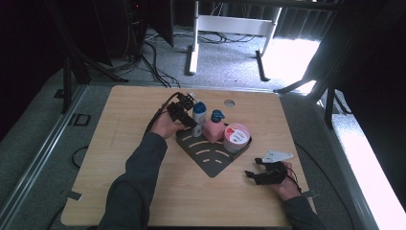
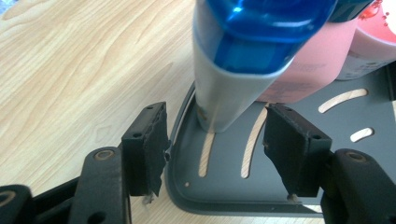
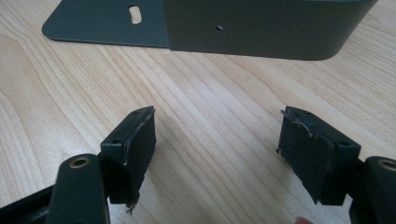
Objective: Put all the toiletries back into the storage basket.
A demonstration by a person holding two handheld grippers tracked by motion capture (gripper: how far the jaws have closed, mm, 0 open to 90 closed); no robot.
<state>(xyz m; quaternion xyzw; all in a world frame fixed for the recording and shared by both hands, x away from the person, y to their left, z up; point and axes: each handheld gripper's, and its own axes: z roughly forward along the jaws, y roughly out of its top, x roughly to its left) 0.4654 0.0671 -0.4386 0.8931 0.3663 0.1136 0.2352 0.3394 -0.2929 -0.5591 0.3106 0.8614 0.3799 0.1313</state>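
I see the light wooden table (image 1: 143,191) first, and on it the dark grey slotted metal tray (image 1: 210,160), sitting near the middle with one corner pointing toward me. Along the tray's far side stand three containers in a row: a round tub with a pink-and-white lid (image 1: 236,136) at the right, a pink bottle with a blue pump top (image 1: 214,127) in the middle, and the grey-white bottle with a blue cap (image 1: 199,115) at the left end, upright and touching the pink one.

My left gripper (image 1: 182,114) is just beside that grey-white bottle. In the left gripper view the bottle (image 2: 224,93) rises just beyond the jaws, which stand wide apart with nothing pinched between them; the pads (image 2: 152,149) are clear of it.

My right gripper (image 1: 268,175) rests on the table, right of the tray and apart from it, its jaws also wide and holding nothing.
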